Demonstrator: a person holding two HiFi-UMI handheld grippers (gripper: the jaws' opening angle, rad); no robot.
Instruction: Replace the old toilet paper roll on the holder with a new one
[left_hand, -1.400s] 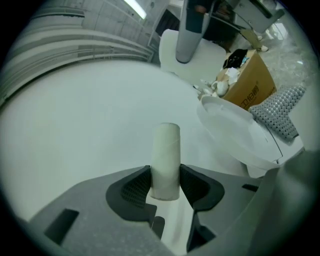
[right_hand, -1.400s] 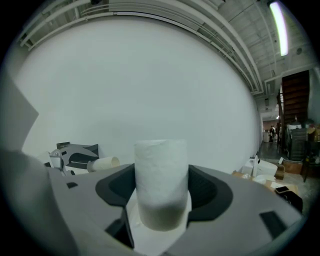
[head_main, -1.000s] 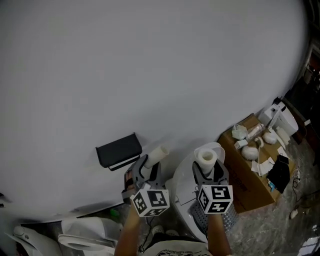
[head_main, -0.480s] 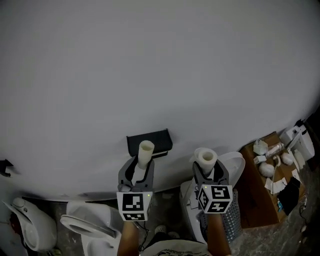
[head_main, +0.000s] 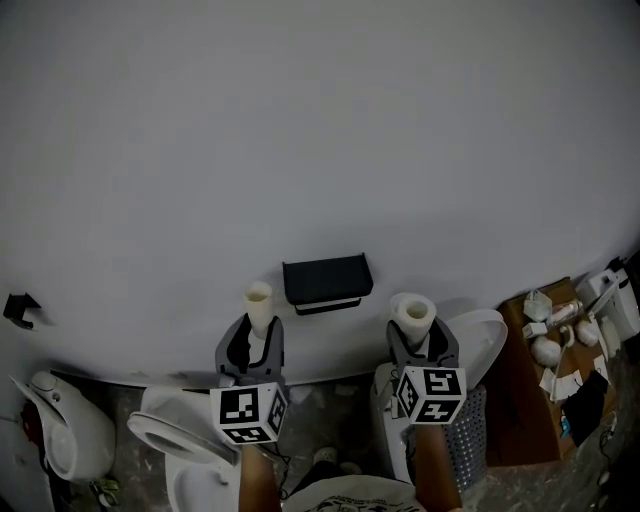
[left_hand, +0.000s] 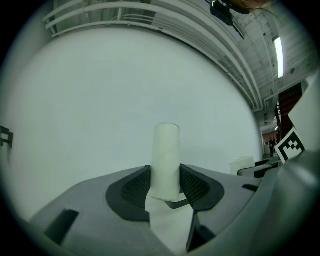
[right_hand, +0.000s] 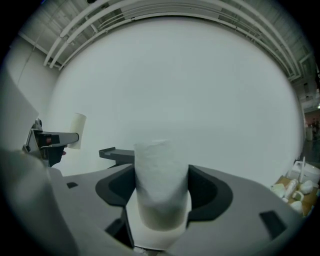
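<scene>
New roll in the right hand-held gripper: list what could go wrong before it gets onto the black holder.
1. The new roll stands upright in the right hand-held gripper, clamped low; turning it to meet the wall holder could let it tip out.
2. The left hand-held gripper pinches the thin old tube by its lower end, with a toilet below; a slip might drop it in.

The left tool (left_hand: 165, 181) clamps an upright, slim paper roll (left_hand: 166, 150).
</scene>
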